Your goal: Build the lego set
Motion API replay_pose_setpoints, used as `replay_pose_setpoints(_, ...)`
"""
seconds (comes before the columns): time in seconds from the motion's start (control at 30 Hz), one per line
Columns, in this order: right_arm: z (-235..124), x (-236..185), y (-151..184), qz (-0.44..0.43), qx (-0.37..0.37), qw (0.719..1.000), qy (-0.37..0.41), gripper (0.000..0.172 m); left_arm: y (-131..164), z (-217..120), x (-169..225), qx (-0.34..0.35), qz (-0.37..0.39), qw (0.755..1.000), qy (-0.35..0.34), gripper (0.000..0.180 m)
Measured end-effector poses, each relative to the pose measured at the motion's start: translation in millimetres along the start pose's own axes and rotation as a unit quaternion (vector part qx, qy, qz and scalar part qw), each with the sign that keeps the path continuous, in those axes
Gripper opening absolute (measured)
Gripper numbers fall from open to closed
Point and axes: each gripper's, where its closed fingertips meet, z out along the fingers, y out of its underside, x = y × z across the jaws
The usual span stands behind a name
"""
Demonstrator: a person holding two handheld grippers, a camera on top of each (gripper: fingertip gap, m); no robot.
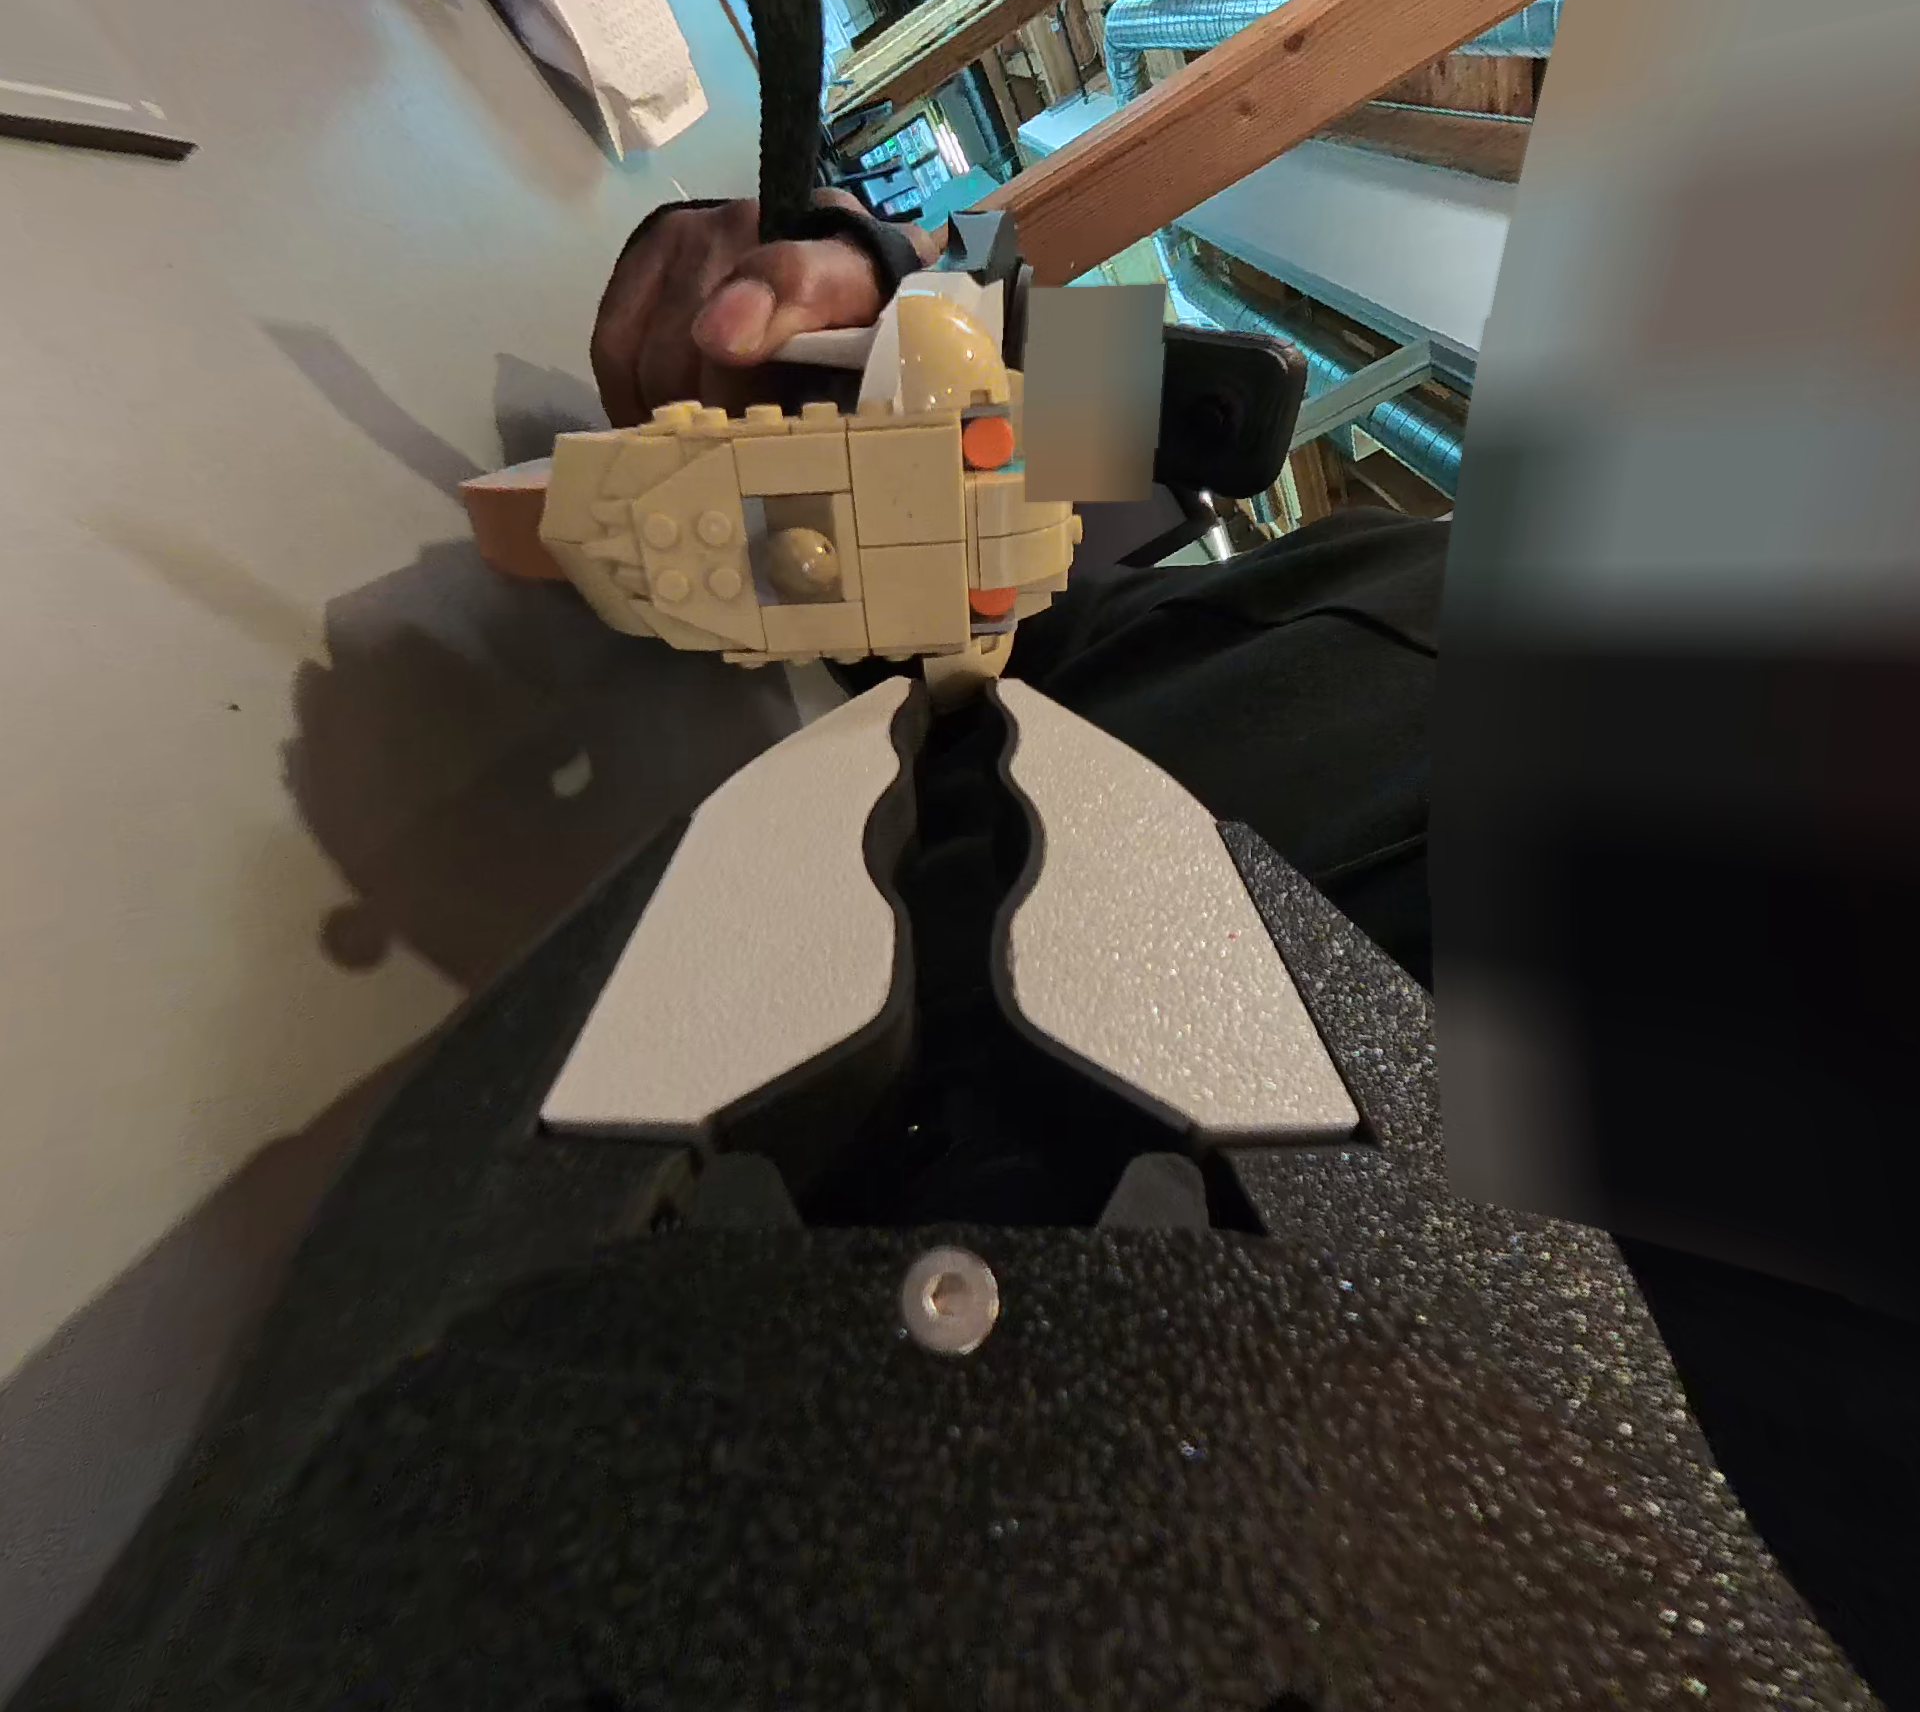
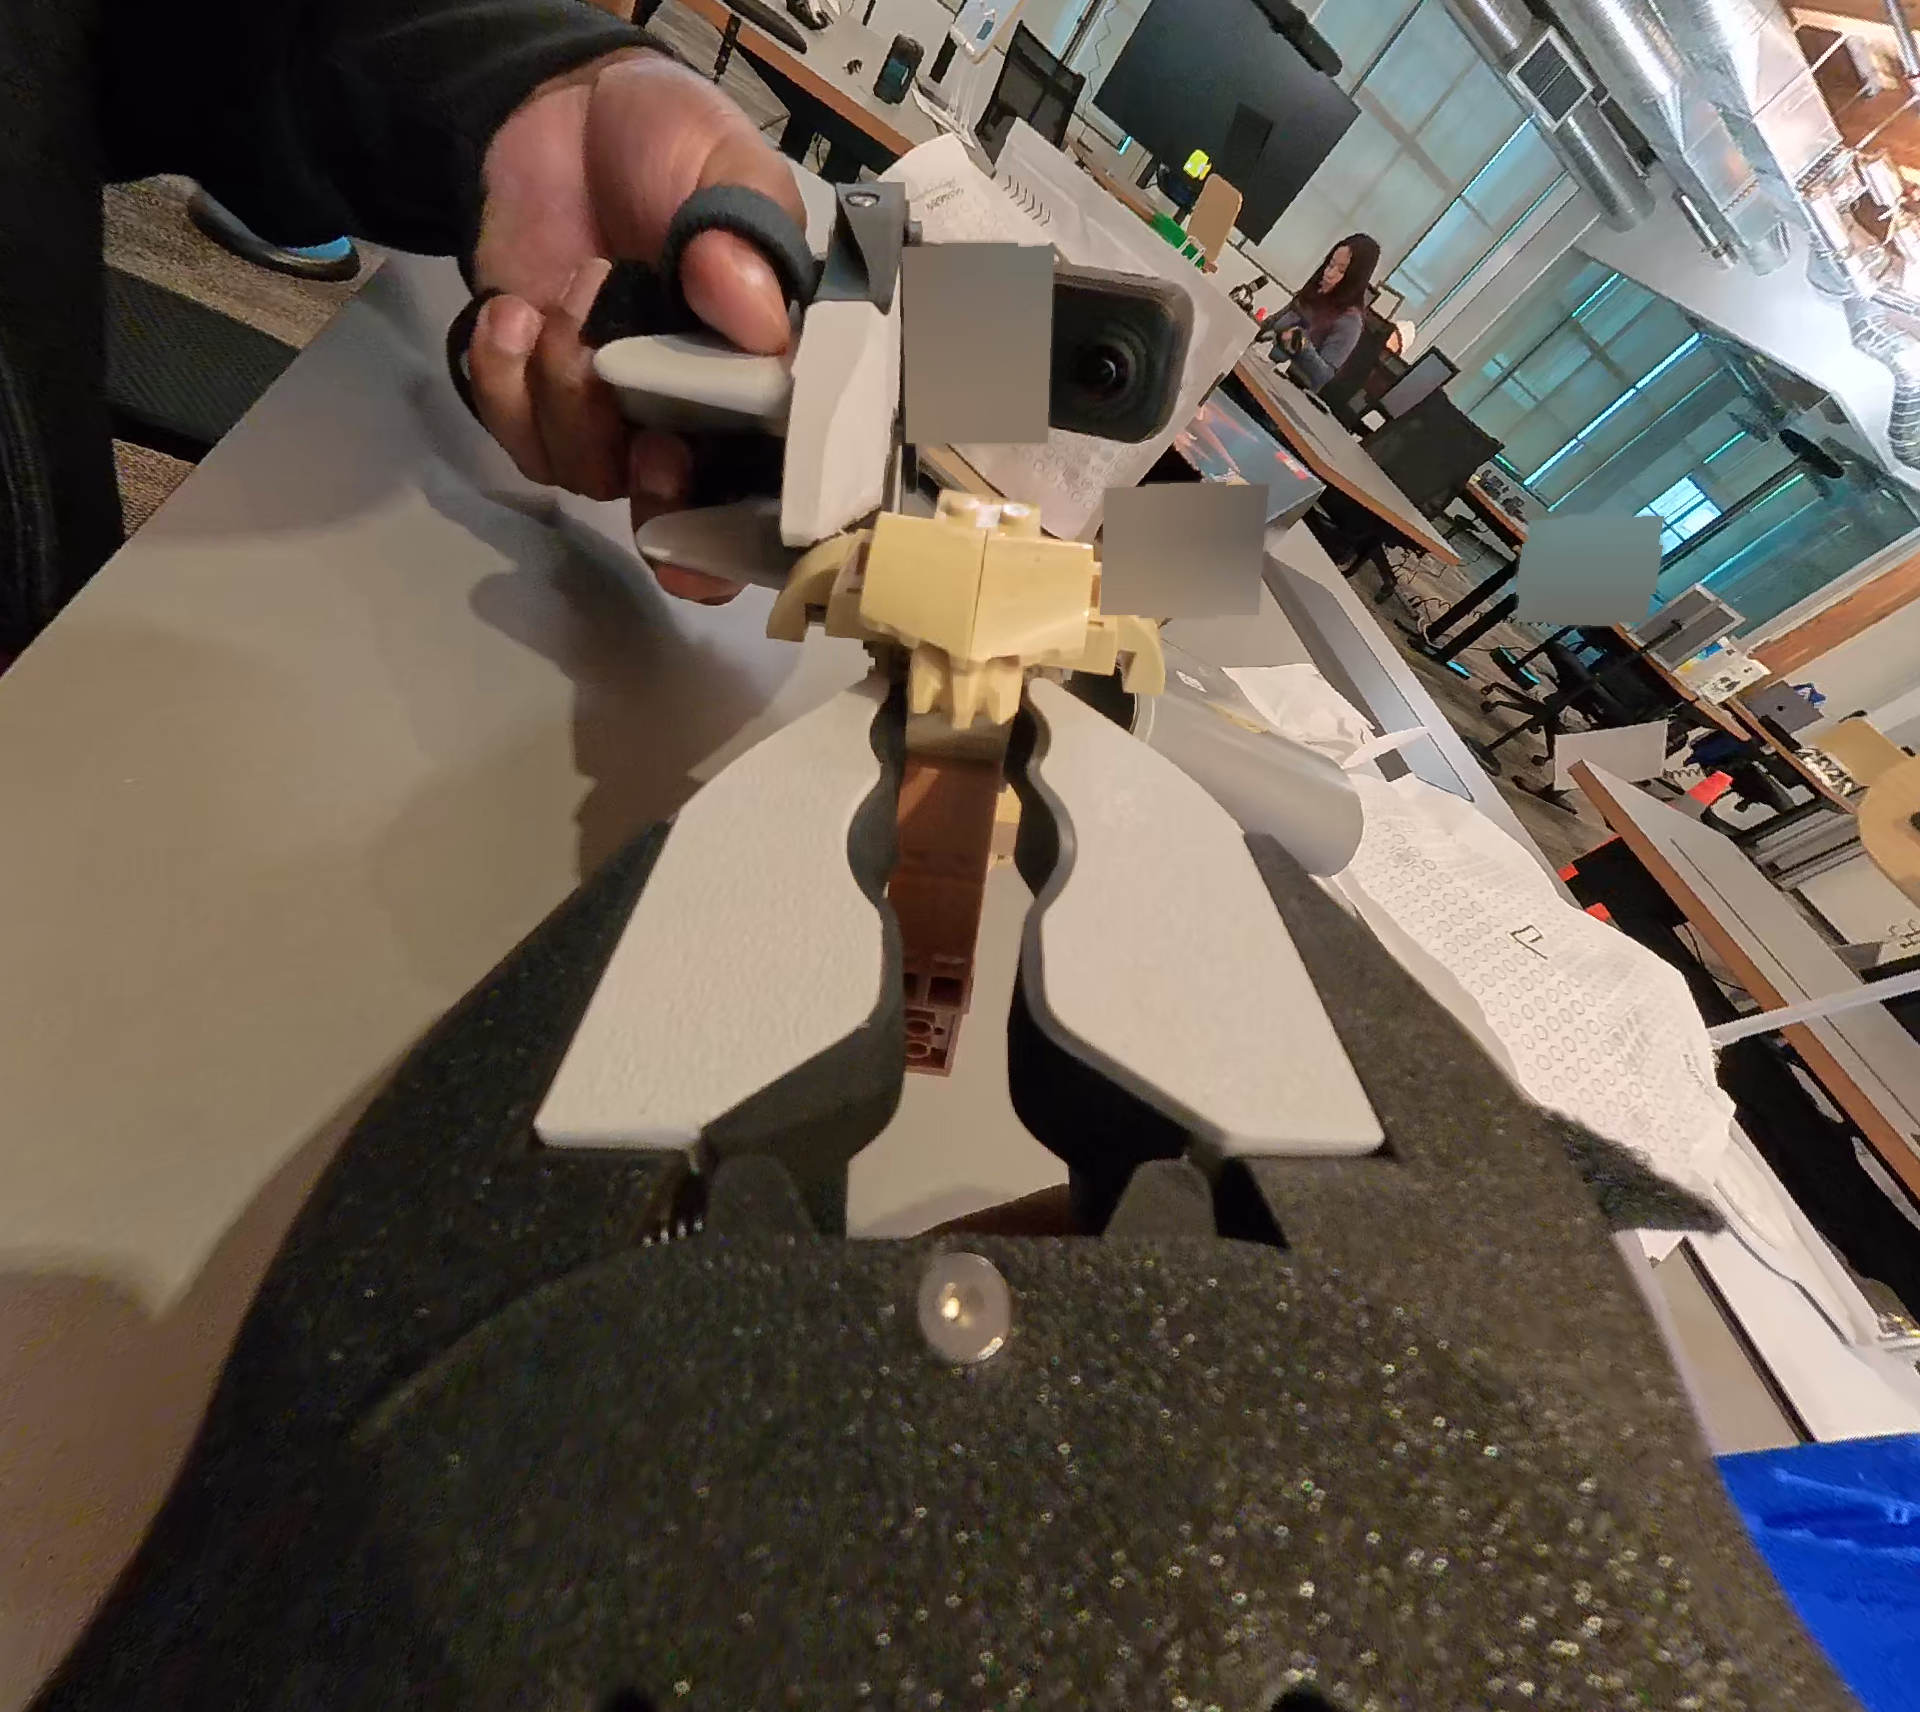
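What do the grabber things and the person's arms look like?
Each gripper has two light grey, curved fingers with wavy dark inner pads on a speckled black body with a silver screw. Black finger straps, a small black camera, black sleeves.

Left tongs [image 1: 956, 691] pinch tan curved piece [image 1: 961, 675] under tan brick model [image 1: 810, 530]; hand [image 1: 717, 301] behind.

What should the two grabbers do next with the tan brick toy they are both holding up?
Probably hold steady, then gently ease apart. The left gripper pinches a small rounded tan piece under the tan brick model, while the right gripper clamps its brown end above the grey table.
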Motion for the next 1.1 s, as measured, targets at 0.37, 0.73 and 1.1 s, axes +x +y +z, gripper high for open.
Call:
replay_pose_setpoints(0.37,-2,0,4,-0.004,-0.011,1.0,-0.002,0.019,1,2,-3,-0.025,-0.004,1.0,-0.012,0.008)
replay_pose_setpoints(0.73,-2,-2,8,-0.015,-0.021,1.0,0.0,0.019,2,2,-7,-0.038,-0.008,0.999,-0.02,0.008)
replay_pose_setpoints(1.1,8,25,16,0.149,-0.017,0.987,0.048,0.018,-29,-11,-9,0.074,0.104,0.988,-0.085,0.015)
